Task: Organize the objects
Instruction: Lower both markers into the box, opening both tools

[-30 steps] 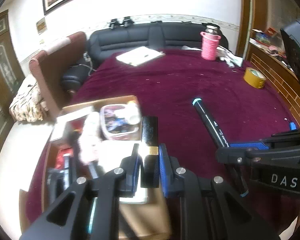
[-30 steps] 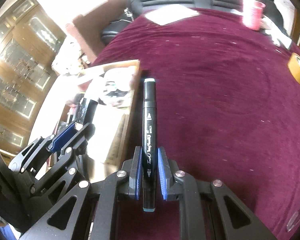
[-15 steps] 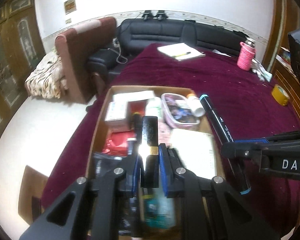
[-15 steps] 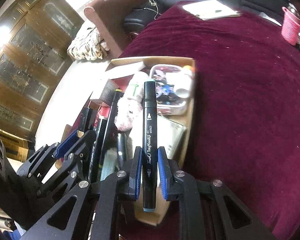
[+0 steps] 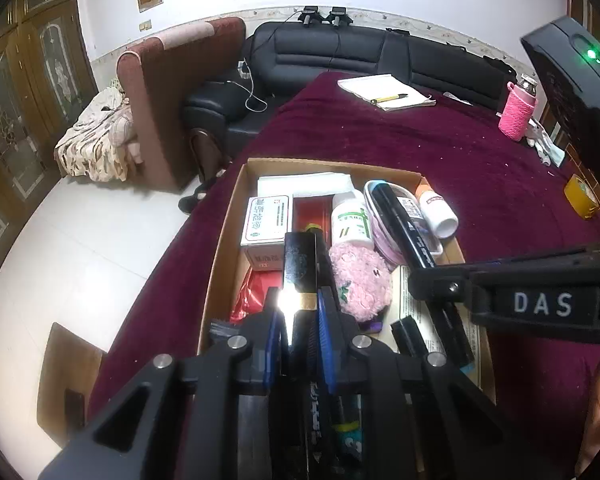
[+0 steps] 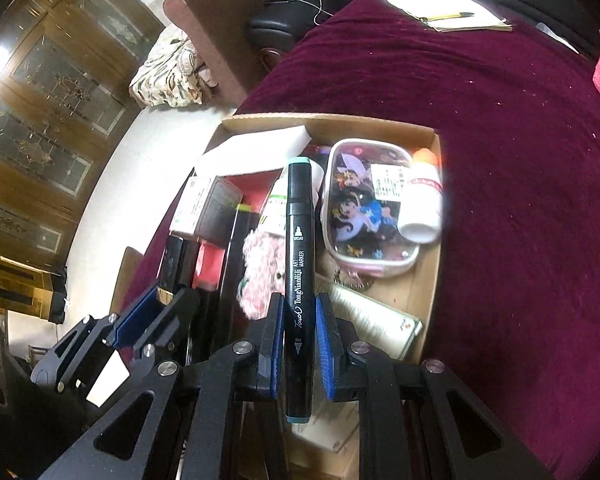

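My left gripper (image 5: 299, 300) is shut on a black rectangular tube with a gold band (image 5: 300, 264) and holds it above the cardboard box (image 5: 224, 240). My right gripper (image 6: 299, 304) is shut on a black art marker with teal ends (image 6: 299, 240), also over the box (image 6: 332, 124). The marker (image 5: 404, 224) and the right gripper's arm show at the right of the left wrist view. The left gripper and its tube (image 6: 172, 264) show at the left of the right wrist view. The box holds several items.
In the box: a pink plush (image 5: 360, 280), a cartoon pouch (image 6: 364, 208), white bottles (image 5: 350, 220), a medicine carton (image 5: 266, 220), a white pad (image 5: 304, 184). On the maroon cloth: a notebook with pen (image 5: 384, 92), a pink bottle (image 5: 518, 112), yellow tape (image 5: 578, 196).
Both grippers have moved left from the bare cloth to above the cardboard box, each still holding its object. The box now fills the middle of both views.
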### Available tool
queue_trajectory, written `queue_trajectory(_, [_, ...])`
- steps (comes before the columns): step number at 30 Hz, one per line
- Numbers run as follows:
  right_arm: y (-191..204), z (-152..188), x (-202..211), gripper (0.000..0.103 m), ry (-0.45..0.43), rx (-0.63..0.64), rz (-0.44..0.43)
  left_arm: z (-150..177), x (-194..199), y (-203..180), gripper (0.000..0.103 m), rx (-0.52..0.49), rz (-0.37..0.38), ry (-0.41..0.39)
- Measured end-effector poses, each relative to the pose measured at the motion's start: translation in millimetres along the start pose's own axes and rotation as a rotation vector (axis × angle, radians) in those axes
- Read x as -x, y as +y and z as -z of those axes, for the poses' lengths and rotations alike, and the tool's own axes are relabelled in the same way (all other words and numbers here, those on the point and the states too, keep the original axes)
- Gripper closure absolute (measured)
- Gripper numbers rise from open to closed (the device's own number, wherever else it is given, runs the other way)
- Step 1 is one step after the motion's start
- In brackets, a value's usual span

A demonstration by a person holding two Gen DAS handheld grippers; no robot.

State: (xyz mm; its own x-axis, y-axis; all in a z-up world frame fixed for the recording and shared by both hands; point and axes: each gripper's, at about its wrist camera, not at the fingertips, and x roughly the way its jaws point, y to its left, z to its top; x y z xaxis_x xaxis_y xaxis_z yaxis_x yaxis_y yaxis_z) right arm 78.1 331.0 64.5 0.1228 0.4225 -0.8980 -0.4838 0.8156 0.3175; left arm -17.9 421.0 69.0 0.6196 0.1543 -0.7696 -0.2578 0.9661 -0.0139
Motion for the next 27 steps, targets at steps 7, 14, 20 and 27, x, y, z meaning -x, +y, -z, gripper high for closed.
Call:
queue_trajectory(7, [-1,-6,-9,0.085,0.009,-0.003,0.011,-2,-8,5,0.086,-0.004,0.004,0.006])
queue_trajectory(14, [0,-11,-11,0.085,0.006,0.004,0.02,-6,-13,6,0.086,-0.01,0.003,0.003])
queue_trajectory(20, [-3,-10,-11,0.084,0.006,-0.001,0.024,-8,-14,6,0.086,-0.015,0.005,-0.004])
queue_trajectory(27, [-3,-7,-7,0.084,0.002,0.005,0.028,-9,-16,6,0.086,-0.012,0.004,0.006])
